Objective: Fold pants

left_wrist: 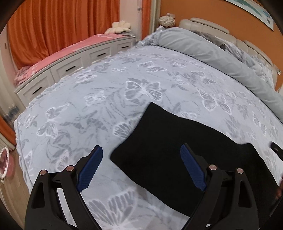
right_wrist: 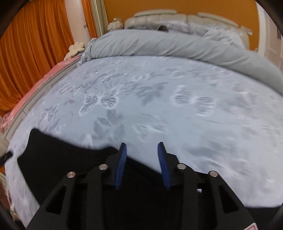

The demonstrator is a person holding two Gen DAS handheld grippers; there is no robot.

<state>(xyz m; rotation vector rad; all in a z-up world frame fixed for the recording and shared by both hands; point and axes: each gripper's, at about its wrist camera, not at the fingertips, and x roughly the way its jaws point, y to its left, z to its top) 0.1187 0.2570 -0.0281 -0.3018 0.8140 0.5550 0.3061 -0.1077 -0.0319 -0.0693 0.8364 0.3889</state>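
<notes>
The left hand-held gripper [left_wrist: 141, 155] is spread wide above the near edge of the black pants [left_wrist: 168, 141], pinching nothing. The right hand-held gripper [right_wrist: 142, 150] is partly spread, also empty, over the pants' [right_wrist: 61, 155] far edge. The pants lie folded flat on the bed [left_wrist: 79, 109], whose cover is butterfly-patterned, with a rolled grey duvet [left_wrist: 203, 46] beyond.

We face a bed [left_wrist: 88, 109] in butterfly-print blue, a padded cream headboard [right_wrist: 159, 16] against orange walls [right_wrist: 159, 6]; orange curtains [left_wrist: 44, 26] and white drawers [left_wrist: 70, 69] stand left.
</notes>
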